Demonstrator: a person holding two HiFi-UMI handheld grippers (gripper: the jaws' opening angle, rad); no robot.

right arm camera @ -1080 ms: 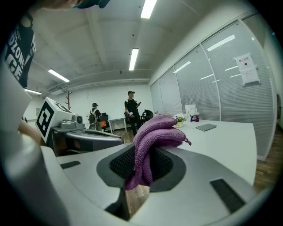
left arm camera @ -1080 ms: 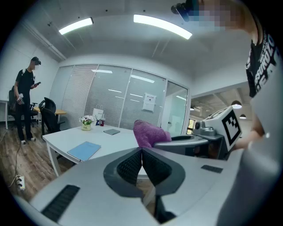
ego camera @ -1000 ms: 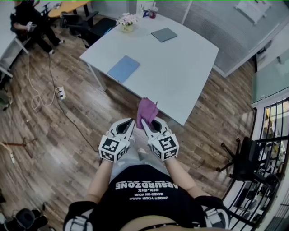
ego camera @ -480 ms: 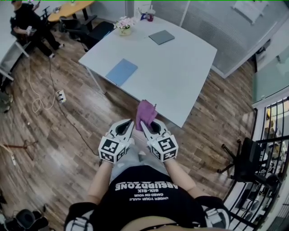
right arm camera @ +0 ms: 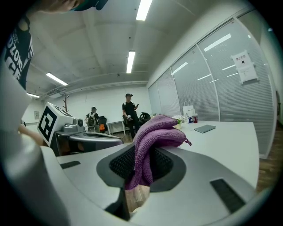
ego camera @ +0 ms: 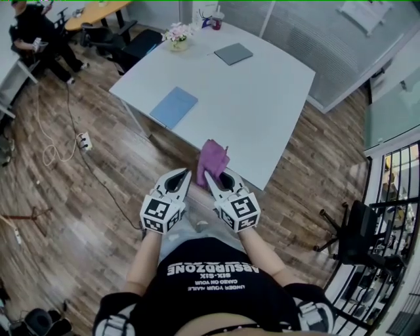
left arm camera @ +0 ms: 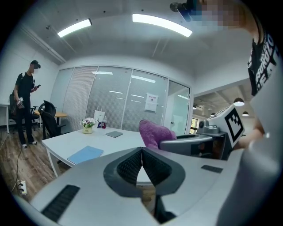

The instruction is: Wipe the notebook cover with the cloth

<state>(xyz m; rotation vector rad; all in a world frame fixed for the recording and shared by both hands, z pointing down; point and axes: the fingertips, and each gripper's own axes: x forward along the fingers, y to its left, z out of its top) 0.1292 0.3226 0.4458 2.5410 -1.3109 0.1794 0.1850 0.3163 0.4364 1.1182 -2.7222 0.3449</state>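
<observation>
A purple cloth [ego camera: 212, 158] [right arm camera: 154, 137] [left arm camera: 155, 133] is pinched in my right gripper [ego camera: 211, 177] [right arm camera: 142, 164], held just short of the white table's near edge. My left gripper [ego camera: 184, 174] [left arm camera: 142, 155] is beside it, shut with nothing between its jaws. A light blue notebook [ego camera: 173, 106] [left arm camera: 86, 154] lies on the left part of the white table [ego camera: 262, 98], well ahead of both grippers. A dark grey notebook [ego camera: 233, 53] [left arm camera: 114, 134] [right arm camera: 205, 128] lies farther back.
A small flower pot [ego camera: 178, 37] [left arm camera: 88, 125] and cups [ego camera: 212, 20] stand at the table's far end. A person [ego camera: 36, 41] [left arm camera: 25, 108] stands at the far left near chairs. A cable and power strip [ego camera: 83, 140] lie on the wood floor. A black chair [ego camera: 357, 236] stands at right.
The table appears slightly closer and shifted left in the head view. Both grippers keep their poses, the cloth still held in the right one.
</observation>
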